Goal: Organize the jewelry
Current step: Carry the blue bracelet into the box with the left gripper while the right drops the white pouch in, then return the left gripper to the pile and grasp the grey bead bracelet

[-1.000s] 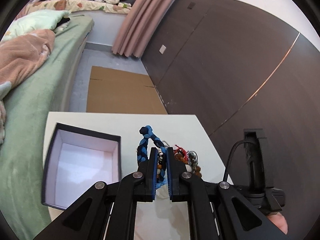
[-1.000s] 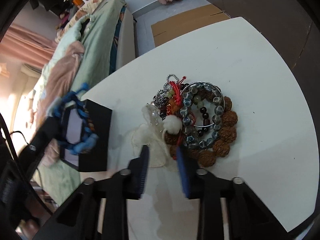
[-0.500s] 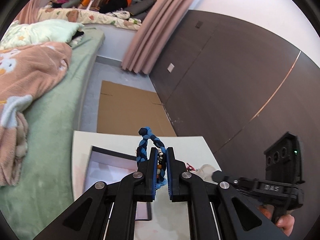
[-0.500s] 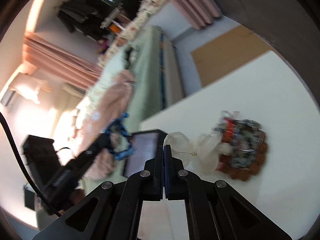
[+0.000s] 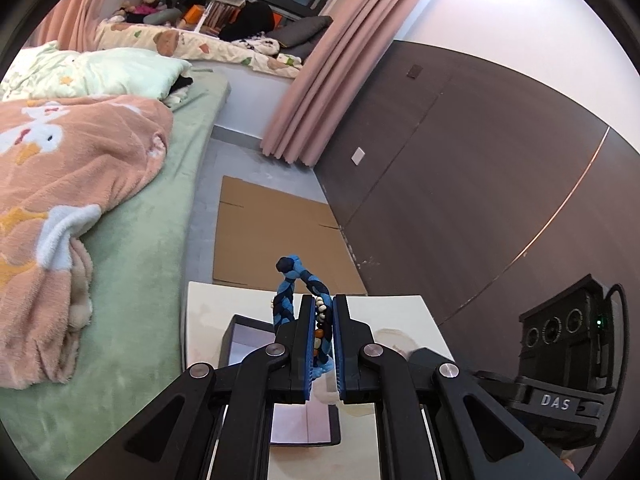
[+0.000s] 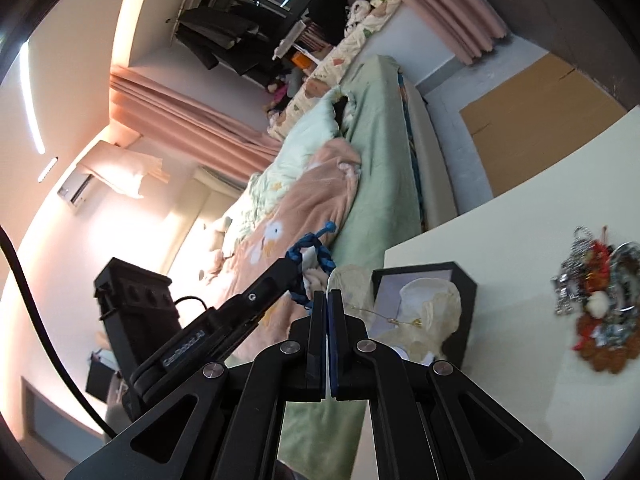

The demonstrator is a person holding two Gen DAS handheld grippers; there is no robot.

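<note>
The left tongs [image 5: 320, 320] are matt black plastic with bright metal rivets and blue rubbery pads; they pinch a braided bracelet [image 5: 298, 280] of blue cord strung with small beads. The right tongs [image 6: 328, 308] look the same, closed on a sheer, crinkly organza pouch [image 6: 424, 320] tied with thin gold thread. The bench [image 6: 540, 184] is smooth, pale and faintly glossy. The box [image 6: 464, 300] is matt dark card with a white lining. The jewelry pile [image 6: 600, 312] mixes shiny metal chain, rough brown seed beads and red cord. The blanket [image 5: 72, 184] is fluffy fleece; flat brown cardboard [image 5: 272, 232] lies on the floor.
</note>
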